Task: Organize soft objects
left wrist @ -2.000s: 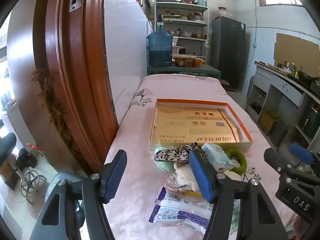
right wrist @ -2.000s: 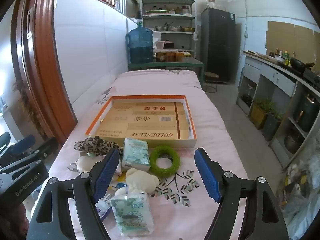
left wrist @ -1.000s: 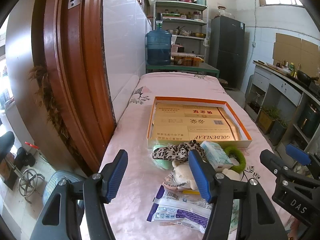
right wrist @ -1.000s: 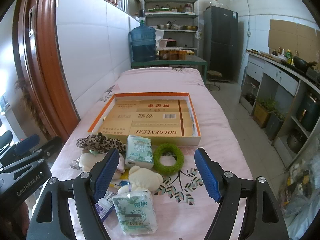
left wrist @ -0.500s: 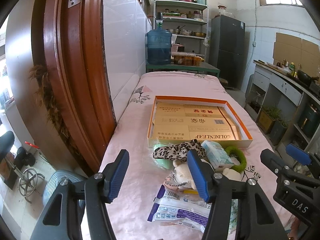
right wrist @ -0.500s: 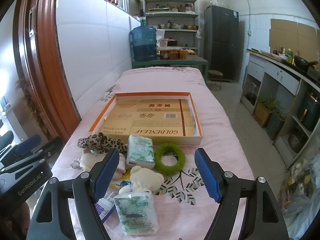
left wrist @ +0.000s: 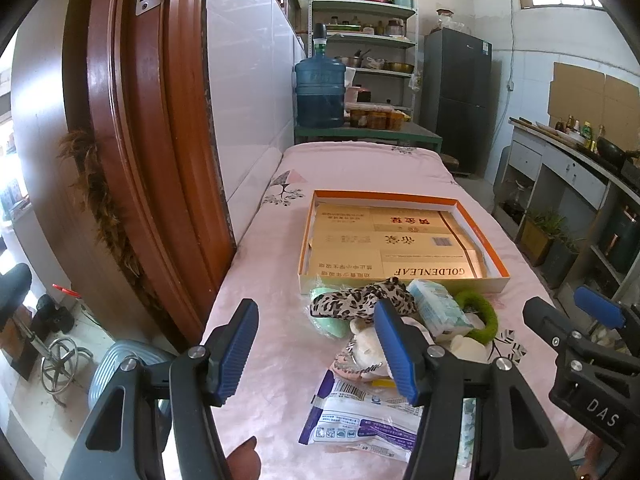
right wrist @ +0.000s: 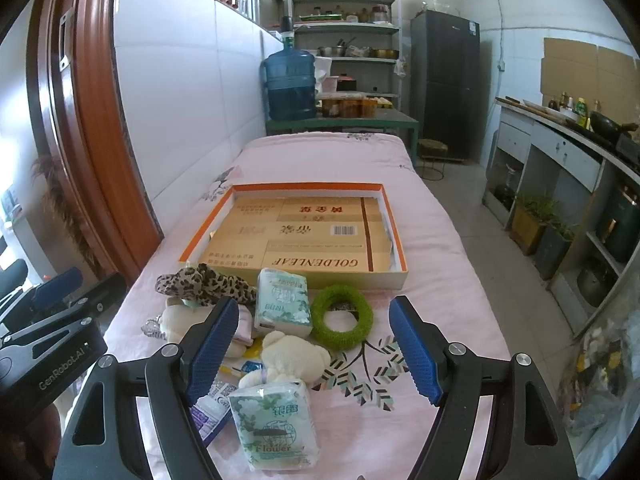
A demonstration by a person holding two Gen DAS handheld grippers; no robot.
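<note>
One long surface (right wrist: pixel 440 240) draped in a pink floral cloth runs away from both cameras toward a blue water jug (right wrist: pixel 290 84) and green shelves at the far end. On the middle of that surface lies a shallow orange-rimmed box (right wrist: pixel 394 224), its floor lined with flattened tan cardboard printed "GOLDENLEAF"; nothing soft lies inside it. Both claws hang above the near end, tilted downward. The left claw (left wrist: pixel 316 350) has its blue pads spread wide with only bare cloth between them, its right pad standing in front of the pile. The right claw (right wrist: pixel 312 346) is likewise spread wide, gripping nothing, with the pile showing between its pads. The soft things sit in a loose heap on the cloth just in front of the box's near wall. A leopard-print fabric piece (right wrist: pixel 204 280) lies at the left of the heap, partly over a pale green item (left wrist: pixel 330 322). A tissue pack with green print (right wrist: pixel 284 298) rests beside a fuzzy green ring (right wrist: pixel 342 318), touching it or nearly so. Closer in are a cream plush bear (right wrist: pixel 290 358), a second tissue pack marked "Flower" (right wrist: pixel 274 424) and a flat white-and-purple packet (left wrist: pixel 360 416).
</note>
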